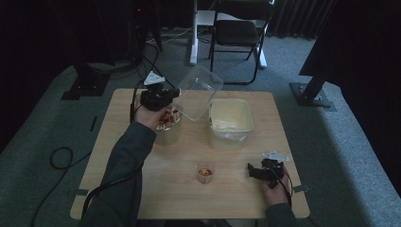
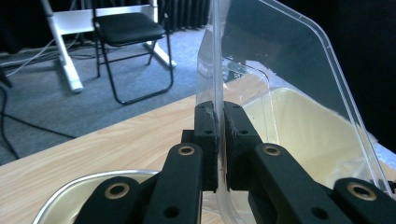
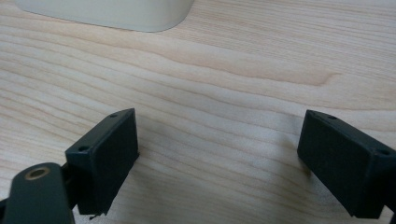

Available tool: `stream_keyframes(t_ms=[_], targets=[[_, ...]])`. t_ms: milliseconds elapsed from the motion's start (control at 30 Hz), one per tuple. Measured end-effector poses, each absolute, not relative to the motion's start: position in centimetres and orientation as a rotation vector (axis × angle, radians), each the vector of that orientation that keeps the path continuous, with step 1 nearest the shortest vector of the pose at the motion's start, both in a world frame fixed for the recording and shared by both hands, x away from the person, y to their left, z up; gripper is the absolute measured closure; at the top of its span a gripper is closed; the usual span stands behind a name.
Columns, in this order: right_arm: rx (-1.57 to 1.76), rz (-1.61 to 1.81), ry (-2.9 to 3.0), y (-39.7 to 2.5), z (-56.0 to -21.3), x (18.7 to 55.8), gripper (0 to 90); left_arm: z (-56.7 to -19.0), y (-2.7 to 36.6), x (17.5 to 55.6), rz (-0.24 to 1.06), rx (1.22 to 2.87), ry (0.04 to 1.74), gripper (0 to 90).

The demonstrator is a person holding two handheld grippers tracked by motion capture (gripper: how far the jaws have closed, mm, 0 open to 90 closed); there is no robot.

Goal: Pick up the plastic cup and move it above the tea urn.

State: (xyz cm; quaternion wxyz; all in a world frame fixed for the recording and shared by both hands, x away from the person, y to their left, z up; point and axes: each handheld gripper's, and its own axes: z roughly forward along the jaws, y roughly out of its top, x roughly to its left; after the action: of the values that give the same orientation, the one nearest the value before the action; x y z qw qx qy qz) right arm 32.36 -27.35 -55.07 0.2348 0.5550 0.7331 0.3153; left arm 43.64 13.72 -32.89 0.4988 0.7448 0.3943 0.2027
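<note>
1. The left gripper (image 1: 166,94) is raised above the far left part of the pale wooden table (image 1: 142,189), and its two black jaws are clamped on the edge of a clear, rounded-rectangular plastic lid (image 1: 198,92).
2. In the left gripper view the lid (image 2: 280,70) stands almost upright between the closed jaws, its rim pinched at the pads (image 2: 205,123), with the clear sheet rising above and to the right of them.
3. In the high view the lid hangs tilted in the air, up off the table, between a clear plastic tub holding red and pale pieces (image 1: 169,124) and a clear plastic tub of cream-coloured contents (image 1: 230,122).
4. The tub with the red and pale pieces sits just below the left gripper and the person's left hand (image 1: 146,116); its rim (image 2: 70,191) shows at the lower left of the left gripper view.
5. The cream-filled tub (image 2: 308,130) stands open to the right of the first tub, seen through the lid in the left gripper view.
6. A small clear plastic cup with orange-red contents (image 1: 205,173) stands nearer the person, near the middle of the table.
7. The right gripper (image 1: 257,171) rests low at the near right of the table, well apart from the cup; its jaws are spread wide with nothing between them, over bare wood (image 3: 219,140).
8. A black folding chair (image 1: 239,33) stands on the grey carpet beyond the table.
</note>
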Motion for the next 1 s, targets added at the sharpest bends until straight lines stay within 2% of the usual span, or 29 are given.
stream_keyframes(t_ms=[600, 633, 667, 767, 833, 1000], targets=[[1.517, 0.868, 2.015, -27.3, -55.1, 32.4, 11.9, -31.8, 7.7, 43.4, 0.394, 1.848, 0.828, 85.1], [1.516, 0.868, 2.017, -27.3, -55.1, 32.4, 11.9, -32.0, 7.4, 43.5, 0.365, 1.847, 0.818, 76.6], [1.513, 0.869, 2.017, -27.3, -55.1, 32.4, 11.9, -32.6, 6.8, 44.1, 0.267, 1.872, 0.798, 65.9], [1.511, 0.870, 2.019, -27.3, -55.1, 32.4, 11.9, -33.2, 6.9, 44.4, 0.241, 1.848, 0.784, 52.8], [1.510, 0.871, 2.020, -27.3, -55.1, 32.3, 11.9, -33.2, 7.5, 44.4, 0.221, 1.802, 0.792, 47.6], [1.511, 0.871, 2.021, -27.3, -55.1, 32.3, 11.9, -33.2, 8.2, 44.4, 0.257, 1.820, 0.813, 46.2]])
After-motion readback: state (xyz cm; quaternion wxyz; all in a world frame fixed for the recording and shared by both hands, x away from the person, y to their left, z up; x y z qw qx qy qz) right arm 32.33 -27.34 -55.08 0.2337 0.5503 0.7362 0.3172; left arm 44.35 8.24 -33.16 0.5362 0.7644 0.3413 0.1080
